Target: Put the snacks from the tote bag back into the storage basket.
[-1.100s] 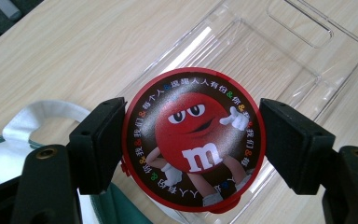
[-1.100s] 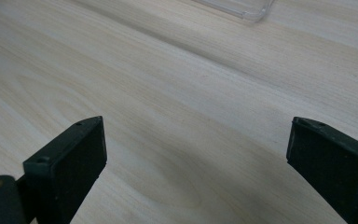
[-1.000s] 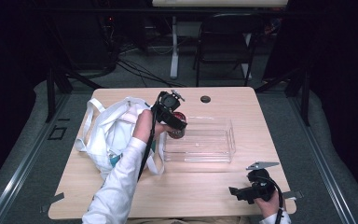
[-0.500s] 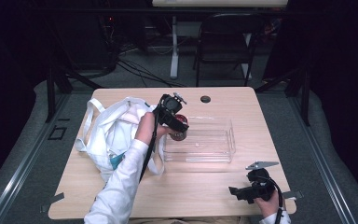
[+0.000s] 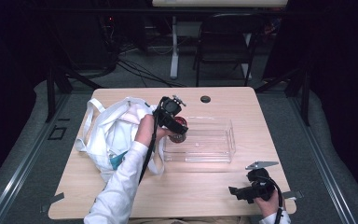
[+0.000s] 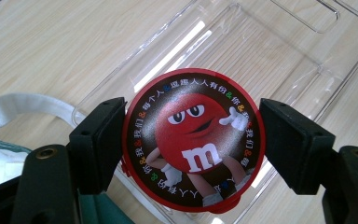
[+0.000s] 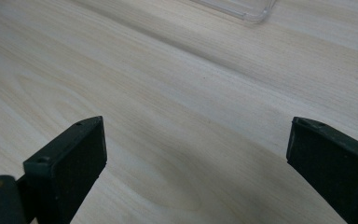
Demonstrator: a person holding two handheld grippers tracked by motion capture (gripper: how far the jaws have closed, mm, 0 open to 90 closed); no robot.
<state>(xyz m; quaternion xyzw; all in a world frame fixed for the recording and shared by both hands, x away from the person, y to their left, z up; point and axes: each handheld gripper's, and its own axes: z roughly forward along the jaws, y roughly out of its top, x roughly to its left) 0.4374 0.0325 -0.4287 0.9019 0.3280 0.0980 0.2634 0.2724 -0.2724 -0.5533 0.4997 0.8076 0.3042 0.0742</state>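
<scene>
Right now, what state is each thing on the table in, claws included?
Left claw: shut on the red candy tin, held above the tray's near-left end.
Red candy tin: lid on, gripped by its sides, lid facing the camera.
Clear plastic tray: empty, upright on the table.
White tote bag: slumped, mouth open, left of the tray.
Right claw: open, holding nothing, over bare table.

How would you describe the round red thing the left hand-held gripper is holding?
On the wooden table, beside the white bag, the left hand-held gripper grips a round red tin above the clear plastic tray. Its lid shows a red cartoon candy character with a white m.
</scene>
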